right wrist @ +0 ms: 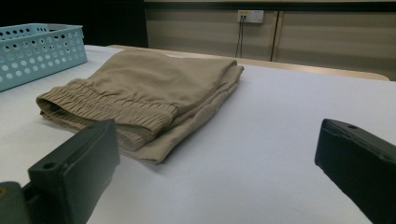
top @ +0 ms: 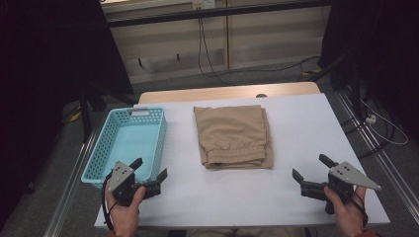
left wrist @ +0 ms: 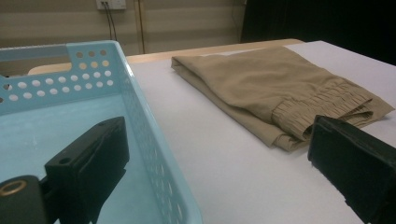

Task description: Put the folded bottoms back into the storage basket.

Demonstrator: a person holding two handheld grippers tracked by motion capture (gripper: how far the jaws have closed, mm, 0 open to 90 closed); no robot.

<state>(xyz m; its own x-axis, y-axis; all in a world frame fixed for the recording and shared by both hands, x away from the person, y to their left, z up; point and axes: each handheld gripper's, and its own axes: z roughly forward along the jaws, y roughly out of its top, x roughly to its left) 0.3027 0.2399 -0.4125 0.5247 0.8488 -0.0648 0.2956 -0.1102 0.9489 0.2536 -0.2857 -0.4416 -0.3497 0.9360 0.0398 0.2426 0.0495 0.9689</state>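
High view looks down on a white-topped desk [top: 296, 128] with a strip of pale wood showing along its far edge. At the middle of the desk lies a folded pair of tan trousers [top: 233, 136], its gathered elastic waistband turned toward the near side. To the left of the trousers, apart from them, sits a light blue perforated plastic basket [top: 101, 148] with nothing in it, its long side running from near to far.

At the near left corner, the left hand [top: 123, 210] holds the left gripper [top: 149, 169], whose jaws stand apart with nothing between them; one jaw hangs over the basket's near right corner and the other is just right of the basket rim. In the left gripper view the left jaw lies over the basket's blue floor and the right jaw over the white desk, with the trousers farther off to the right.

At the near right, the right hand [top: 346, 210] holds the right gripper [top: 311, 168], well apart from the trousers. Its jaws are also spread wide and grip nothing. The right gripper view shows them over bare white desk, the trousers' waistband beyond the left jaw and the basket at the far left

Beyond the desk, black cables [top: 207, 49] trail over a grey floor before a pale wall
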